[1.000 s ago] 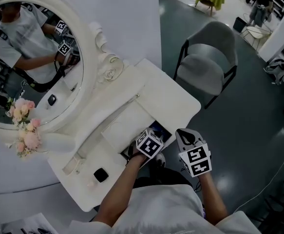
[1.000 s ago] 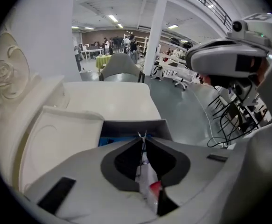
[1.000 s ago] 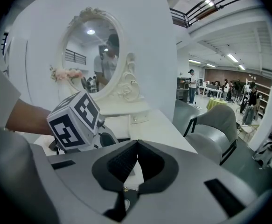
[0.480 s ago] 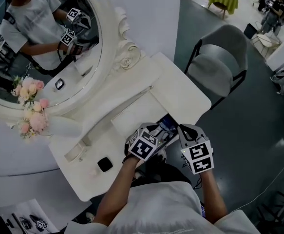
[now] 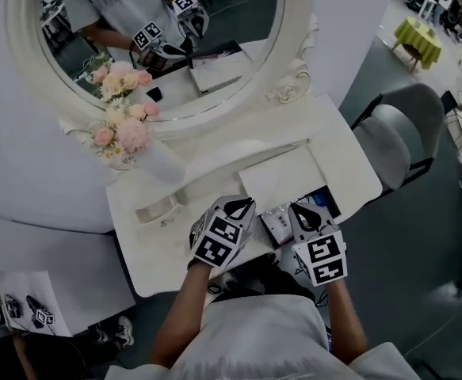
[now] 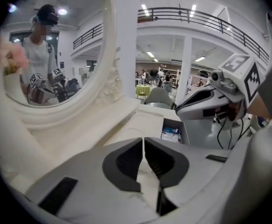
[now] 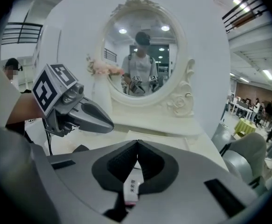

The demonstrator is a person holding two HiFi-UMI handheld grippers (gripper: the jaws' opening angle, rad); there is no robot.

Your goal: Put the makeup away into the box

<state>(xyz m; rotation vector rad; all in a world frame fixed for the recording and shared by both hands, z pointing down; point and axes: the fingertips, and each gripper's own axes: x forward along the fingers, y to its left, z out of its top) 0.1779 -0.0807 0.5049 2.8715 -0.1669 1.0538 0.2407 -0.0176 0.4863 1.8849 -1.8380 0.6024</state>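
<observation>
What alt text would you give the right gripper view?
The right gripper aims its shut jaws at a white vanity table with an ornate oval mirror; a small white, pink-ended piece shows at the jaws' base. The left gripper hovers at left, its jaws having just been closing on nothing.

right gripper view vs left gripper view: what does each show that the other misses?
Only the right gripper view: a small labelled item pinched in the right gripper's shut jaws, and the mirror's whole oval. Only the left gripper view: the open box with makeup inside, and the left gripper's jaws, which have just been closing, nearly together with nothing between them. Both: the table, the chair, part of the mirror, and the other gripper.
</observation>
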